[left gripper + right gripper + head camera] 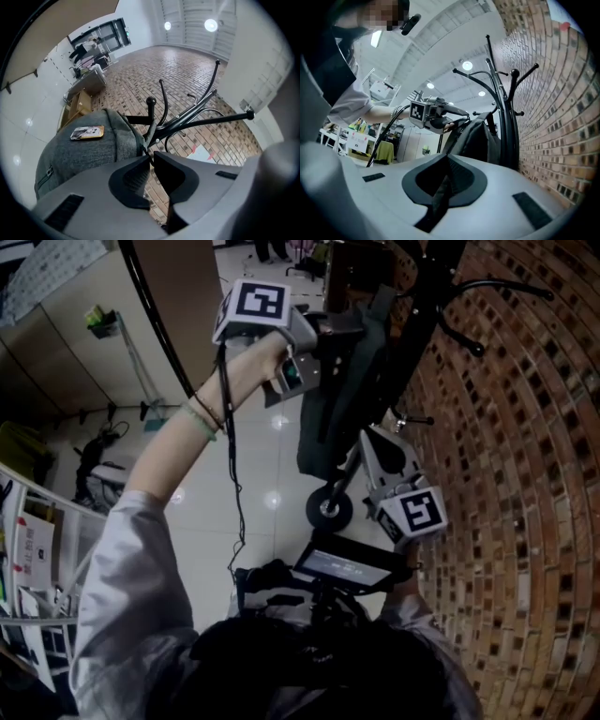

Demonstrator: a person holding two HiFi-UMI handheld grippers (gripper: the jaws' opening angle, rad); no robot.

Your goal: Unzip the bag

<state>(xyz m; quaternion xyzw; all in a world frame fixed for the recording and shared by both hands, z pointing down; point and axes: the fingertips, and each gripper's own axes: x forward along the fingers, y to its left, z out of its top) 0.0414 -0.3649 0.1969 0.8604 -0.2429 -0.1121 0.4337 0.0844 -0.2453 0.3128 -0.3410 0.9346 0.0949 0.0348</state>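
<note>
A dark grey bag hangs on a black coat rack beside the brick wall. My left gripper, held high by a raised arm, is at the bag's upper edge. In the left gripper view its jaws are nearly closed on a thin black zipper pull leading from the bag. My right gripper sits lower, at the bag's bottom. In the right gripper view it is shut on a dark strap, and the bag and the left gripper show beyond.
A brick wall fills the right side. A small black wheel stands on the glossy white floor under the bag. A white shelf unit is at the left. A cable hangs from the left gripper.
</note>
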